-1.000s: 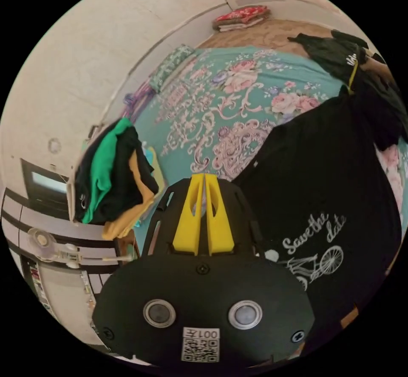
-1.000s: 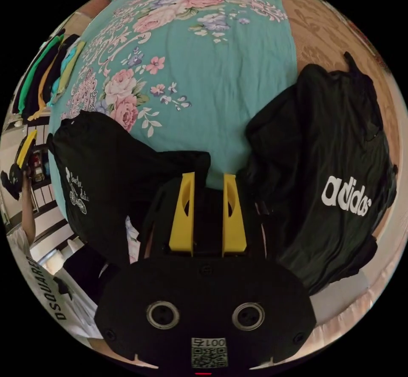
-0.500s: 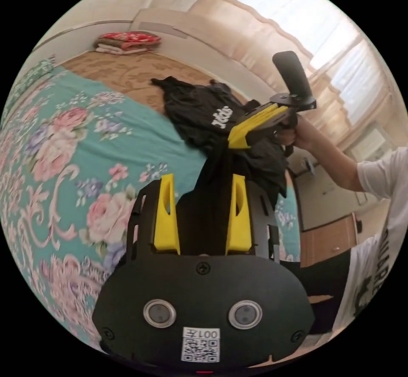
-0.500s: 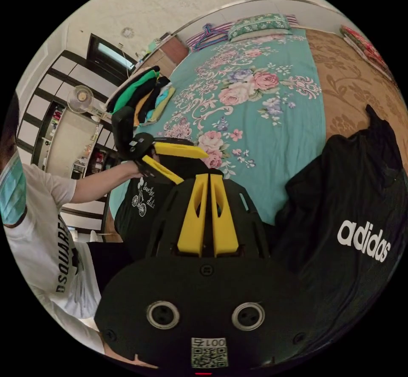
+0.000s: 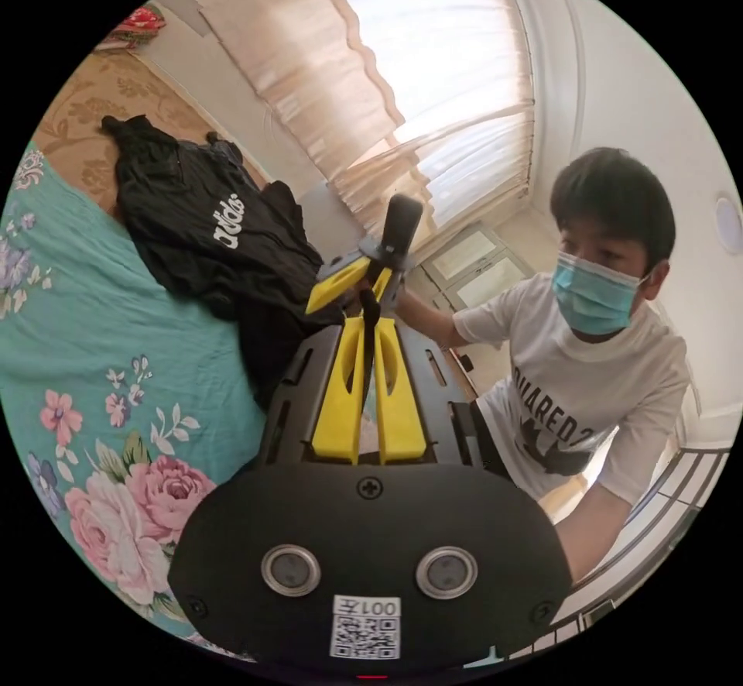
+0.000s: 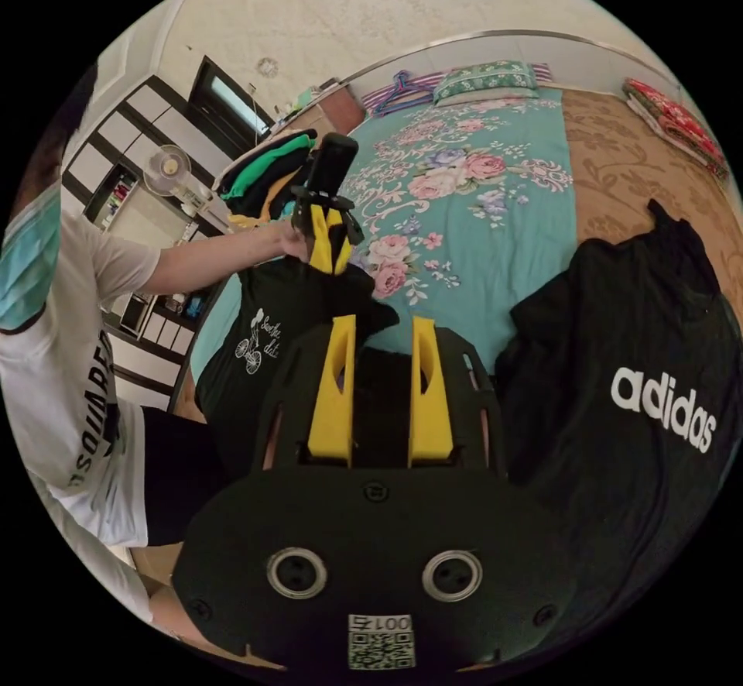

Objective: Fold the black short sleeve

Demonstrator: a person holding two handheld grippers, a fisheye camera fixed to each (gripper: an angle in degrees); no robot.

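We hold the black shirt (image 6: 255,330) up at left of the right gripper view. It's soft and floppy. Left gripper (image 5: 370,345) pinches its edge; right gripper (image 6: 379,376) gapes around cloth.

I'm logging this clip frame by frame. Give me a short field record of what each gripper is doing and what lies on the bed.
left gripper: jaws shut on black cloth of the bicycle-print shirt
right gripper: jaws apart, black cloth between them, not pinched
bed cover: teal, floral
other garment: black shirt with white lettering, crumpled on the bed
clothes stack: green, black and yellow, at the bed's far edge
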